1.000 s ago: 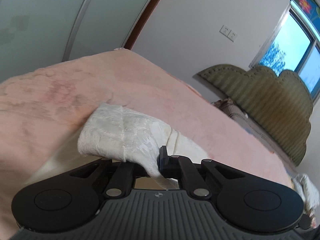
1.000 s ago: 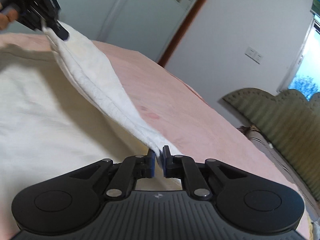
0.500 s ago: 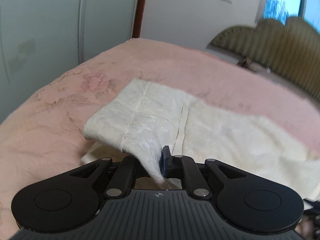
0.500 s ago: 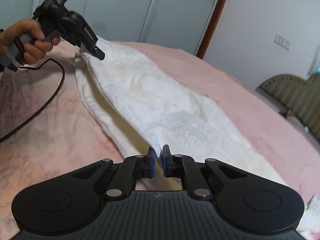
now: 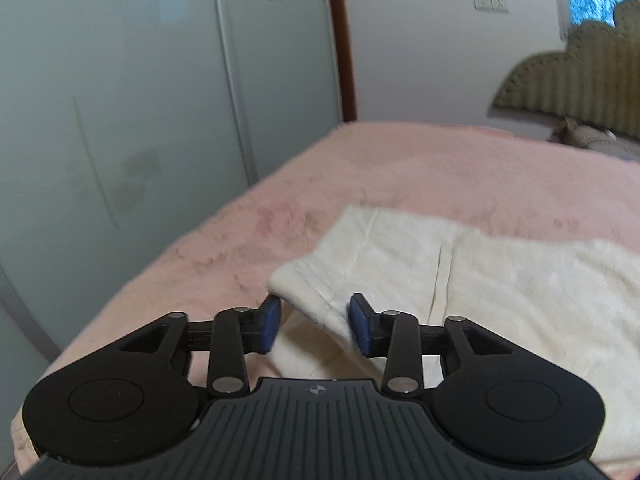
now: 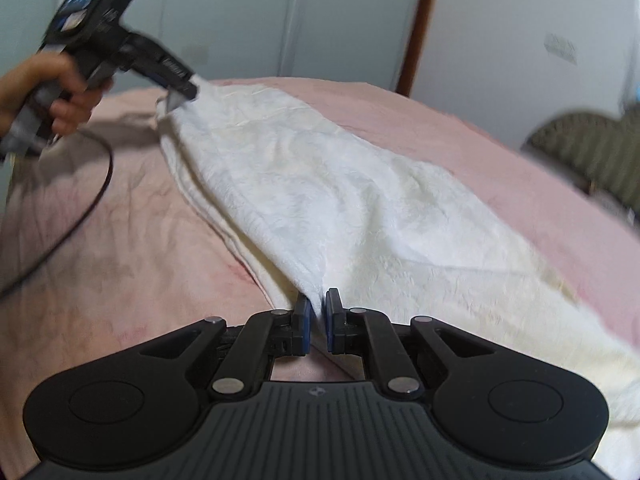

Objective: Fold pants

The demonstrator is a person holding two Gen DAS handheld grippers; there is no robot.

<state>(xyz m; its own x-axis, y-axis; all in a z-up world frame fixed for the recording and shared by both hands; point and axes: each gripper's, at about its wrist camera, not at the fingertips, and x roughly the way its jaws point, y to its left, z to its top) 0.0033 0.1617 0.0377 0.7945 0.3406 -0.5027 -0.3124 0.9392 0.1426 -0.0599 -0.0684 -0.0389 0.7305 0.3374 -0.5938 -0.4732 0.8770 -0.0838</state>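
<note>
Lying across the pink bedspread (image 6: 500,152), the cream pants (image 6: 320,184) are what we are folding; in the right wrist view they run as a long band from the upper left of the frame down to the lower right. In the left wrist view the pants (image 5: 500,280) fill the lower right of the frame, with a doubled-over corner reaching toward the centre and a seam running down the cloth.

Our left gripper (image 5: 316,326) sits at the lower centre of its own view, and its jaws have just been opening: the blue pads now stand a moderate way apart. The folded corner of cloth lies between them, close against the right-hand pad, but nothing is pinched. In the right wrist view we see the same left gripper (image 6: 182,94) in the upper left of the frame, its tip at the far end of the pants, carried by our left hand (image 6: 60,92) with a black cable (image 6: 92,196) looping down over the bedspread below it.

Our right gripper (image 6: 316,320) is at the lower centre of its view, jaws drawn narrow on a gathered edge of the pants, which rises taut from the pads.

Beyond the bed we see pale sliding wardrobe doors (image 5: 120,100) at the left, a white wall (image 5: 420,40), and a green padded headboard (image 5: 580,84) at the upper right.
</note>
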